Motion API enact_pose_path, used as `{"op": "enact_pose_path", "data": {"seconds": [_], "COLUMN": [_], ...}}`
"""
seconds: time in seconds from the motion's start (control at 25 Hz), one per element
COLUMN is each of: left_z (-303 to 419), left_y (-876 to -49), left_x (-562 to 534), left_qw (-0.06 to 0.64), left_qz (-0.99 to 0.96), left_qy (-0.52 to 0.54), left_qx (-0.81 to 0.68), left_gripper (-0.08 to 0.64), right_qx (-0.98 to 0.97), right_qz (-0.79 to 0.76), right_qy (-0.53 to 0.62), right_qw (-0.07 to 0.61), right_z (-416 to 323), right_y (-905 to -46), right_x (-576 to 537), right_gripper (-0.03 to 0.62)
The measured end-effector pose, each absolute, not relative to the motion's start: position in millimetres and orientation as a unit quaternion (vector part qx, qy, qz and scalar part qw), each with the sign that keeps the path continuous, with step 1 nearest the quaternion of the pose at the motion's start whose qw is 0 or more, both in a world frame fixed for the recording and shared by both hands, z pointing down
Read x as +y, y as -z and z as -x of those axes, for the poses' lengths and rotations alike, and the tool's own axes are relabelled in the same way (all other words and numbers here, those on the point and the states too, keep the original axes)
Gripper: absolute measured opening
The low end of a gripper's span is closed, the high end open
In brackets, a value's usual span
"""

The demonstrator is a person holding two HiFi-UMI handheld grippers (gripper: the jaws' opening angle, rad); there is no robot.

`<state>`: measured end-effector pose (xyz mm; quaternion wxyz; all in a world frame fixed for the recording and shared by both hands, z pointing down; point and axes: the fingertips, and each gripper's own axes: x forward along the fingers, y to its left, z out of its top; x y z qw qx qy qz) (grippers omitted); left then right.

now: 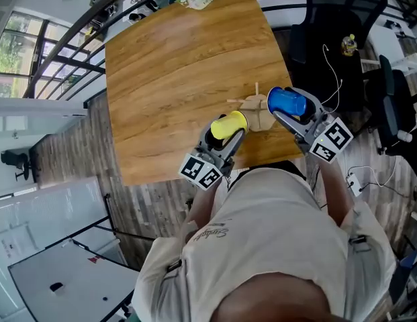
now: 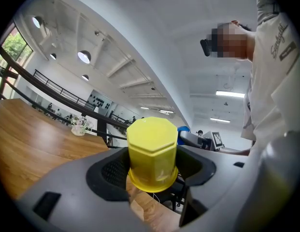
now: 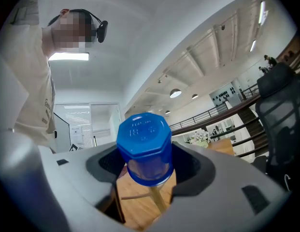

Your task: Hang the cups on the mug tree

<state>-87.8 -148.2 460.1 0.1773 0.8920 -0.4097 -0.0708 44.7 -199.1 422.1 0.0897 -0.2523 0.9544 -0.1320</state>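
Left gripper (image 2: 153, 168): jaws pinching yellow cup (image 2: 151, 151), closed octagonal end showing. Right gripper (image 3: 149, 166): jaws pinching blue cup (image 3: 144, 146), same attitude. Both cups held up over near edge of wooden table (image 1: 174, 66), either side of mug tree (image 1: 256, 109); blue cup just beside its pegs. Handles not visible. Advice: take one cup at a time, turn handle toward free peg, approach along peg, release only once seated; keep other cup clear.
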Motion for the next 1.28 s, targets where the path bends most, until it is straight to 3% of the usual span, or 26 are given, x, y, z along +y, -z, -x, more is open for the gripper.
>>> {"op": "enact_pose_path", "data": {"seconds": [1.28], "left_z": [111.3], "left_y": [-468.4], "left_x": [-144.1], "left_qw": [0.206], "left_qz": [-0.871], "left_qy": [0.11], "left_qx": [-0.433], "left_gripper": [0.301], "right_qx": [0.951], "right_qz": [0.208], "right_qy": [0.225], "right_qw": [0.051], "right_z": [-23.0], "right_y": [-480.6], "right_x": [-199.1], "right_gripper": [0.284]}}
